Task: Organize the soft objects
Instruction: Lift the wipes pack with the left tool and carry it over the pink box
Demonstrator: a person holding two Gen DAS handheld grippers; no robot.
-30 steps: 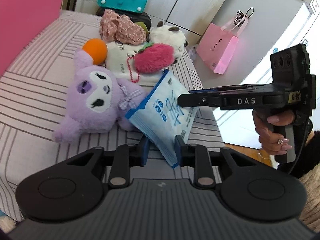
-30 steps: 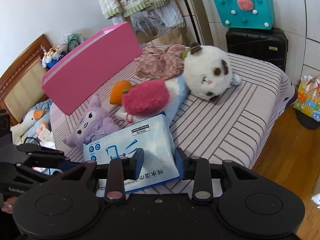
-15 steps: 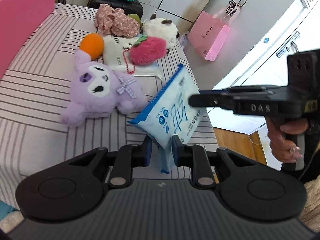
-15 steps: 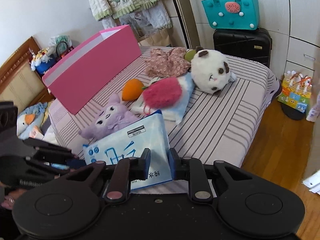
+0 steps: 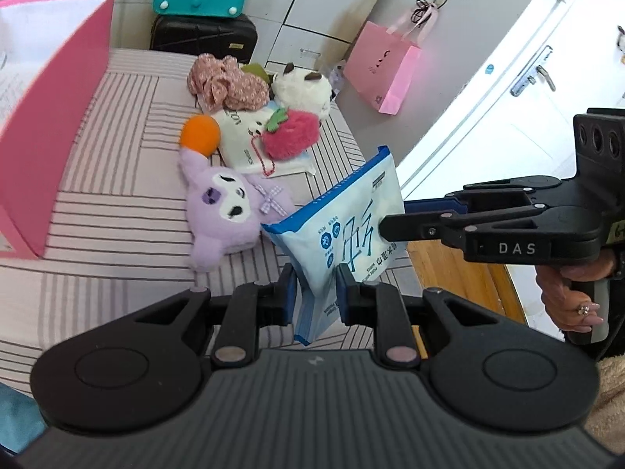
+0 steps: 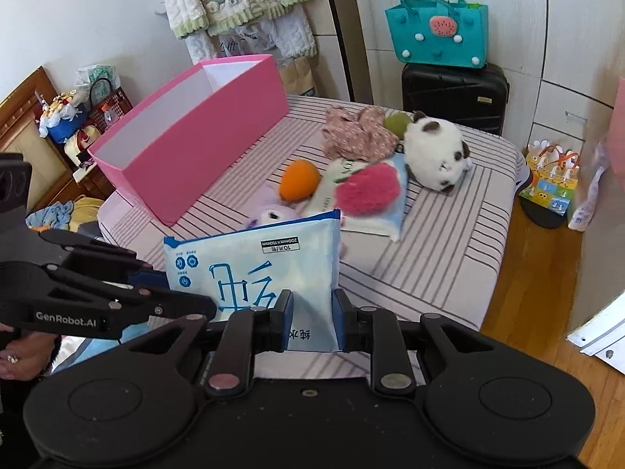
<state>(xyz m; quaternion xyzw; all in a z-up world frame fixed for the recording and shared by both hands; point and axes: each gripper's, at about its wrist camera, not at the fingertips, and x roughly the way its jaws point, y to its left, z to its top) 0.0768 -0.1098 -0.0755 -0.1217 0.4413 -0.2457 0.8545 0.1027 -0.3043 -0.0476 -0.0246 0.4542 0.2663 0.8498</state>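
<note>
A blue-and-white wet-wipes pack [image 5: 340, 226] [image 6: 254, 269] hangs above the striped bed [image 5: 117, 203], held from two sides. My left gripper [image 5: 312, 289] is shut on its lower corner. My right gripper [image 6: 312, 318] has the pack's edge between its pads; its jaws are opening slightly but still press on it. On the bed lie a purple plush [image 5: 226, 211], an orange ball [image 5: 200, 135], a pink strawberry plush [image 5: 291, 136], a white plush [image 6: 433, 156] and a floral cloth [image 5: 224, 86]. An open pink box [image 6: 195, 125] stands on the bed's far side.
A teal bag [image 6: 437, 35] sits on a black suitcase [image 6: 455, 97] behind the bed. A pink paper bag [image 5: 381, 66] leans on the cabinet. Wooden floor [image 6: 543, 273] lies past the bed's edge, with small items on it. A person's hand [image 5: 570, 293] grips the right handle.
Both grippers rose with the wipes pack, lifting it off the bed. The right gripper's jaws closed in on the pack's edge. The plush toys lie where they were.
</note>
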